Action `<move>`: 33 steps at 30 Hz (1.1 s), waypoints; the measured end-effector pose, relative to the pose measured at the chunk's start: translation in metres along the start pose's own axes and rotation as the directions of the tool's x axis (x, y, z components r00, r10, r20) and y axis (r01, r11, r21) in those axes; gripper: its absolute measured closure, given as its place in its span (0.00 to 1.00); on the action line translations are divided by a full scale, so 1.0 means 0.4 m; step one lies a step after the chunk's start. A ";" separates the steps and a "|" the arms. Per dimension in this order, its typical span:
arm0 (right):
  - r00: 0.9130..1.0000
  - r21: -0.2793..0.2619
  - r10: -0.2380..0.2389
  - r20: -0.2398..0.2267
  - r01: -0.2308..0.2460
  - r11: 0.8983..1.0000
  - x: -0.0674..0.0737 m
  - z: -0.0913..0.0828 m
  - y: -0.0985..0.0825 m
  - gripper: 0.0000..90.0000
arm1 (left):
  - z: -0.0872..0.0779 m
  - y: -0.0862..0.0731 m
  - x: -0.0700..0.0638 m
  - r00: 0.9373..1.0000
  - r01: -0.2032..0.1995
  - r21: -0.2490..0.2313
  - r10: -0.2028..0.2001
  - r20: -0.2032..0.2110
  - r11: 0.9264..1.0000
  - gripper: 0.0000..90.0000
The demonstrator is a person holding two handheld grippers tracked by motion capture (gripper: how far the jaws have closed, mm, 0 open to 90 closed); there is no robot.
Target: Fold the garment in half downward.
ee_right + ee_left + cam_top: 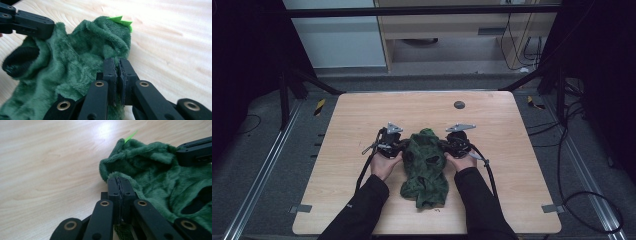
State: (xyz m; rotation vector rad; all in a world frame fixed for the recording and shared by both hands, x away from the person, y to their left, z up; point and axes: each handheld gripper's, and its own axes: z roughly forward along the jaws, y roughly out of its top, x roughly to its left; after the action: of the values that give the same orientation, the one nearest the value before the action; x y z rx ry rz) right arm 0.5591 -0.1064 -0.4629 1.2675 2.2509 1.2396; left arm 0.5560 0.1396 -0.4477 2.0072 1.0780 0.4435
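- A green plush garment lies mid-table, toward the near edge, between both hands.
- Left gripper is clenched on the garment's left edge; right gripper pinches its right edge.
- A dark round disc sits well apart, farther back.
- The wooden table is bare around them; grey floor, cables and dark frame surround it.
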 end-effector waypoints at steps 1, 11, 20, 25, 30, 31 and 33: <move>1.000 -0.009 -0.006 -0.002 0.006 1.000 0.001 -0.003 0.005 0.95 | -0.006 0.007 -0.002 1.000 -0.010 -0.006 0.010 -0.003 1.000 0.99; 0.999 -0.087 -0.048 -0.022 0.046 0.995 0.025 -0.053 0.048 0.95 | -0.061 0.037 -0.015 0.999 -0.032 -0.070 0.032 0.001 0.997 0.99; 0.993 -0.112 -0.107 -0.046 0.102 0.989 0.047 -0.099 0.041 0.94 | -0.118 0.028 -0.041 0.997 -0.068 -0.098 0.071 0.029 0.993 0.99; 0.991 -0.121 -0.116 -0.061 0.108 0.987 0.055 -0.119 0.028 0.94 | -0.142 0.012 -0.052 0.996 -0.072 -0.102 0.077 0.043 0.992 0.99; 0.988 -0.124 -0.133 -0.077 0.123 0.985 0.067 -0.137 0.016 0.94 | -0.162 -0.004 -0.062 0.995 -0.083 -0.097 0.088 0.054 0.992 0.99; 0.988 -0.125 -0.137 -0.078 0.127 0.984 0.071 -0.142 0.012 0.94 | -0.166 -0.007 -0.064 0.994 -0.085 -0.097 0.090 0.055 0.992 0.99; 0.986 -0.124 -0.138 -0.090 0.126 0.984 0.075 -0.148 0.005 0.94 | -0.173 -0.013 -0.067 0.993 -0.090 -0.094 0.096 0.061 0.991 0.99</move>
State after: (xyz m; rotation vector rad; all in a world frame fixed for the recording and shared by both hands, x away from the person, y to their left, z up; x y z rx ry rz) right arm 0.5078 -0.1142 -0.4214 1.0184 2.2503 1.3905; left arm 0.4951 0.1530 -0.4070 1.9832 0.9107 0.4640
